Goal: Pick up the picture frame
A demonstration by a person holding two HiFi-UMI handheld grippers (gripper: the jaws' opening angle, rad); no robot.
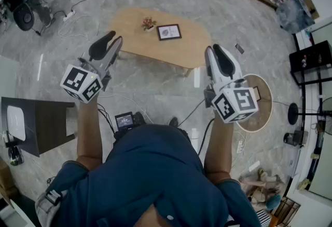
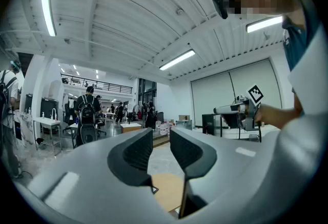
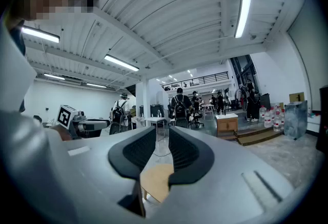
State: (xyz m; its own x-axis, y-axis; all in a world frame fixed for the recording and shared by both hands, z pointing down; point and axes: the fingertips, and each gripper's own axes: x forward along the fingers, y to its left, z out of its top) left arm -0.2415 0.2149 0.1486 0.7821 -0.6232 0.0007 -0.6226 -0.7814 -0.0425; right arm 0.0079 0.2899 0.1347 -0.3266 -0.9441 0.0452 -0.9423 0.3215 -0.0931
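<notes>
The picture frame (image 1: pixel 169 31) lies flat on the far side of the wooden surface (image 1: pixel 194 47), just right of a small potted plant (image 1: pixel 149 24). Both claws are held up near the person, well short of the surface. The left claw (image 1: pixel 111 40) and the right claw (image 1: pixel 218 50) each show only a narrow gap, with nothing between the jaws. Neither touches the frame.

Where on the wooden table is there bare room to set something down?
The table is bare left of the plant and right of the picture frame, plus its near edge. The middle back, where those two sit, is crowded.
</notes>
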